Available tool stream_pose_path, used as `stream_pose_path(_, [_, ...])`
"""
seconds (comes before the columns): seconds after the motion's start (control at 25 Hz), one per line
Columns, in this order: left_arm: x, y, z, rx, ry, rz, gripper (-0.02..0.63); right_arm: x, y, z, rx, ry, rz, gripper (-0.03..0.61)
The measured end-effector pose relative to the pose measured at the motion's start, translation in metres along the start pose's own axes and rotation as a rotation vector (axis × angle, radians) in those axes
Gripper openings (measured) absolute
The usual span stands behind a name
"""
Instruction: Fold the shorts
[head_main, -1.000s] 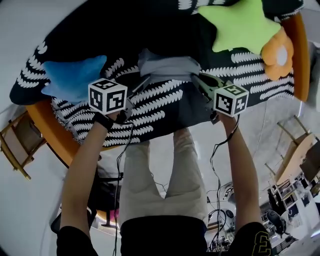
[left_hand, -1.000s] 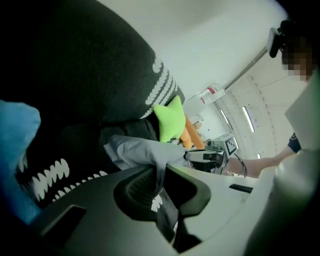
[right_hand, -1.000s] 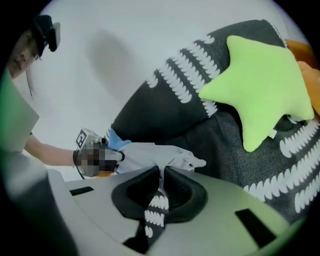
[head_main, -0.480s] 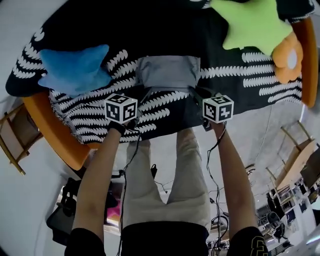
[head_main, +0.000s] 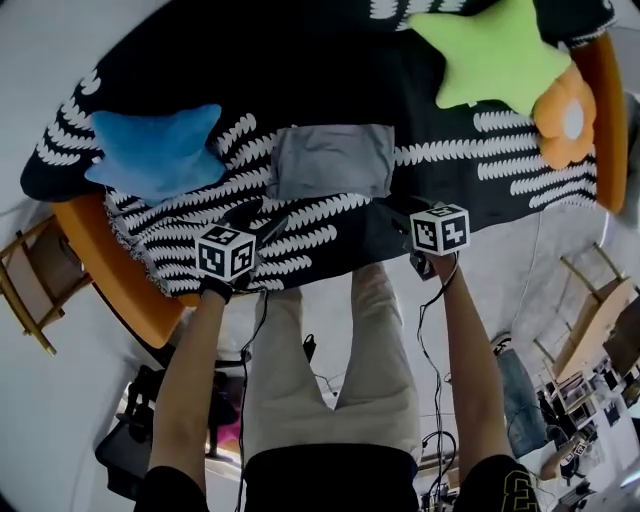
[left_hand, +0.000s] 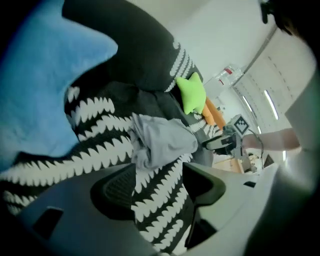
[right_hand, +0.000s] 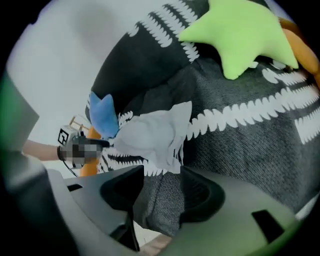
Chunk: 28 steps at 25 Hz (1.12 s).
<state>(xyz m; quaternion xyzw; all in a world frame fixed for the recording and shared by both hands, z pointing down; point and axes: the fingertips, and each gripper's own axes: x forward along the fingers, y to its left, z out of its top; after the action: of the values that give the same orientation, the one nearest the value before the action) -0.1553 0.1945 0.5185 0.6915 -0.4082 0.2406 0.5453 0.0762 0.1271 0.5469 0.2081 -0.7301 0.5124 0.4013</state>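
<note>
Shorts (head_main: 333, 160) lie folded into a neat gray square, flat on the black and white blanket (head_main: 480, 170). A blue star pillow (head_main: 155, 152) sits just to their left. A green star pillow (head_main: 490, 55) and an orange flower pillow (head_main: 562, 115) are well off at the top right.

The left gripper (left_hand: 160, 187) is near the bottom left corner of the shorts. Its jaws have just been opening and stand wide apart, with nothing held between them (only the blanket shows through the gap). The right gripper (right_hand: 161, 190) is near the bottom right corner. Its jaws have just been opening too, and they hold nothing. Both grippers sit a little apart from the shorts.
</note>
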Motion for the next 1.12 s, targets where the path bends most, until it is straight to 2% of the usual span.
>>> stream_pose_path(0.08, [-0.02, 0.004, 0.014, 0.065, -0.072, 0.047, 0.296, -0.022, 0.009, 0.008, 0.034, -0.135, -0.005, 0.224])
stream_pose_path(0.12, [-0.027, 0.004, 0.025, 0.092, -0.104, 0.055, 0.285, -0.028, 0.018, 0.017, 0.012, -0.215, -0.019, 0.174])
stream_pose_path(0.16, [-0.03, 0.003, 0.038, 0.119, -0.129, 0.056, 0.263, -0.028, 0.03, 0.028, -0.036, -0.279, -0.039, 0.12])
stream_pose_path(0.24, [-0.02, -0.005, 0.064, 0.165, -0.154, 0.027, 0.221, -0.011, 0.053, 0.048, -0.143, -0.336, -0.083, 0.079])
stream_pose_path(0.32, [0.015, -0.022, 0.09, 0.183, -0.154, -0.043, 0.217, 0.016, 0.057, 0.067, -0.157, -0.342, -0.095, 0.045])
stream_pose_path(0.4, [0.057, -0.035, 0.106, 0.171, -0.123, -0.082, 0.192, 0.034, 0.047, 0.085, -0.107, -0.339, -0.093, 0.032])
stream_pose_path(0.52, [0.091, -0.028, 0.102, 0.211, -0.037, -0.028, 0.189, 0.051, 0.03, 0.101, -0.083, -0.308, -0.132, 0.017])
stream_pose_path(0.6, [0.086, -0.012, 0.079, 0.269, -0.023, -0.003, 0.162, 0.072, 0.034, 0.083, -0.065, -0.23, -0.107, 0.017])
stream_pose_path(0.72, [0.07, 0.003, 0.028, 0.265, -0.022, -0.023, 0.152, 0.1, 0.05, 0.028, -0.067, -0.112, -0.032, 0.017])
stream_pose_path(0.76, [0.064, 0.002, 0.022, 0.255, -0.035, -0.023, 0.153, 0.097, 0.053, 0.021, -0.103, -0.117, -0.031, 0.017])
stream_pose_path(0.84, [0.054, -0.004, 0.029, 0.245, -0.074, -0.005, 0.176, 0.076, 0.054, 0.03, -0.146, -0.193, -0.053, 0.017])
stream_pose_path(1.0, [0.042, -0.012, 0.065, 0.255, -0.142, -0.002, 0.178, 0.045, 0.039, 0.062, -0.131, -0.333, -0.129, 0.017])
stream_pose_path(1.12, [0.054, -0.02, 0.088, 0.281, -0.139, -0.064, 0.158, 0.06, 0.042, 0.078, -0.142, -0.311, -0.053, 0.017])
